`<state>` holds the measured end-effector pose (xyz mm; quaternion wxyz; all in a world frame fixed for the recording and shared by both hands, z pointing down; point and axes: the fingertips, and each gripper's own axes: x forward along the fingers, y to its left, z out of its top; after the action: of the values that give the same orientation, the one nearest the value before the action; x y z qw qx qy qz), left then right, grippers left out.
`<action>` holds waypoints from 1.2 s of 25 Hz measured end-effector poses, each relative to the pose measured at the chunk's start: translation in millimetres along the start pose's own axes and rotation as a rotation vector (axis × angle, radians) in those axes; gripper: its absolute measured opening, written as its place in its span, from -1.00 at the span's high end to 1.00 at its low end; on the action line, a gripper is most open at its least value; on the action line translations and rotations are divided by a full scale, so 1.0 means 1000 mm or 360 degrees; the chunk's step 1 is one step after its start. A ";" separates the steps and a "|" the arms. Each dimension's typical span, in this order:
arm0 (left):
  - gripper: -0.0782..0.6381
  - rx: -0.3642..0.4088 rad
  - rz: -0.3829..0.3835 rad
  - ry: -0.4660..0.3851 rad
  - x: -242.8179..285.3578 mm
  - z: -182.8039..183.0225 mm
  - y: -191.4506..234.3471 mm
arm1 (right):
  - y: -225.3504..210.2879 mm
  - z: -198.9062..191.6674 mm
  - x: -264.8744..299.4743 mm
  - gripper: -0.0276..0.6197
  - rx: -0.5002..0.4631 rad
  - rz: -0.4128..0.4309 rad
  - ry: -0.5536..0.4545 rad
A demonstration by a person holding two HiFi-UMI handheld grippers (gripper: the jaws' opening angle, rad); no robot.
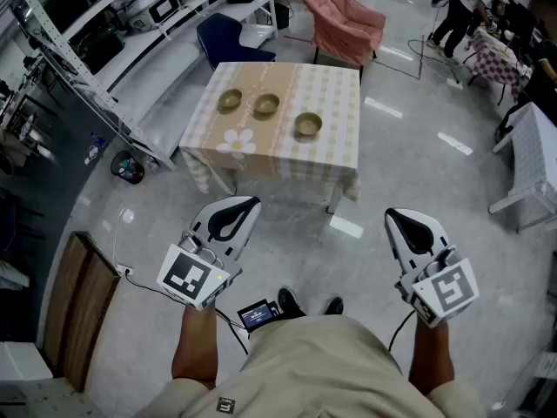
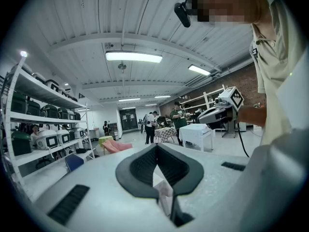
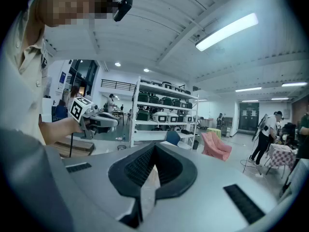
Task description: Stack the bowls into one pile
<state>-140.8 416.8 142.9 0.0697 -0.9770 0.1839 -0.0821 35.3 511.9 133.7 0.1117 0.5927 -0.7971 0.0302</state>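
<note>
No word, number or brand can be read in any view. The left hand-held gripper and the right hand-held gripper each bear a marker cube showing only black-and-white square patterns, no letters. The emblem on the person's beige clothing and the blue screen of a small device are too small to read.

Bright, even hall light, fisheye views.
Overhead, long white fluorescent ceiling tubes shine; the glossy pale grey floor shows white glare patches and soft shadows. Both gripper views curve straight lines and go black at the corners.
</note>
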 end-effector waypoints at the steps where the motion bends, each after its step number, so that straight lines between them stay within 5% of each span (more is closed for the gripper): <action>1: 0.76 -0.0004 0.0000 0.0003 0.001 0.001 0.000 | -0.001 0.000 0.000 0.93 0.0003 0.0000 -0.0001; 15: 0.76 -0.0025 -0.0040 0.0003 0.005 -0.007 0.007 | 0.000 0.002 0.012 0.92 0.0011 -0.0026 -0.0011; 30: 0.76 -0.0043 -0.0067 -0.0095 -0.019 -0.020 0.063 | 0.027 0.014 0.065 0.92 -0.0022 -0.0091 -0.0003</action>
<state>-183.9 363.2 149.3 0.0602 -0.9835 0.1622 -0.0520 -10.6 456.4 136.5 0.1159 0.6144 -0.7801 0.0210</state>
